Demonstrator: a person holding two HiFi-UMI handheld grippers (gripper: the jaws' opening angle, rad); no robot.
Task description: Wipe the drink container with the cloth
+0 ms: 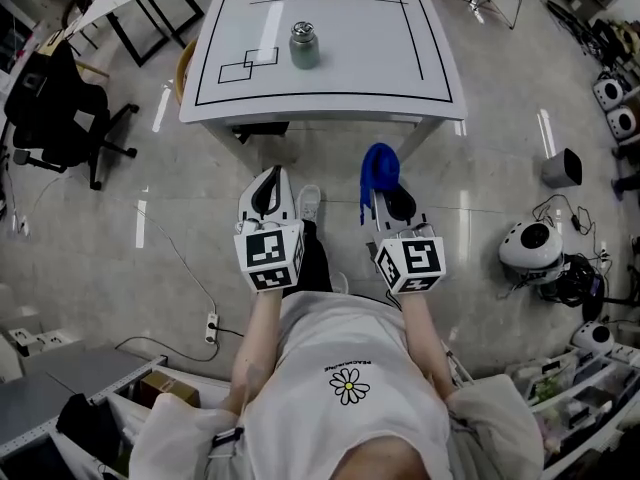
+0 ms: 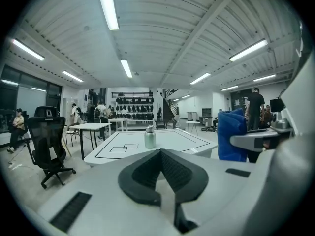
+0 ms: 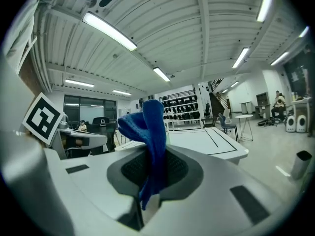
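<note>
While you stand back from the bench (image 1: pixel 425 63), with open floor between you and its near edge, the wiping itself has not begun. Only the first part looks done, since the cloth is in your grip.

Your right hand-held gripper (image 1: pixel 390 198) is pinching the blue cloth (image 1: pixel 379 168). The right gripper view shows the fabric clamped between the ribbed pads, with a bunched fold standing above the jaws and a short tail hanging below them. Your left hand-held gripper (image 1: pixel 269 178) has its jaws pressed together with nothing between them. Both are held side by side in front of you, pointing toward the bench.

The drink container (image 1: pixel 304 46), a small metallic bottle with a lid, stands upright on the left part of the bench top. It sits inside the black border line, just right of the outlined squares (image 1: pixel 250 65) marked there, and well apart from both grippers. Nothing is touching it.

Nearly all of the task seems to be left. You would need to step up to the bench, bring the cloth against the container's side and rub it over the surface. If you want the left hand-held gripper to steady the bottle while you wipe, its jaws would have to spread first, because a light upright bottle could tip or slide under the cloth.
</note>
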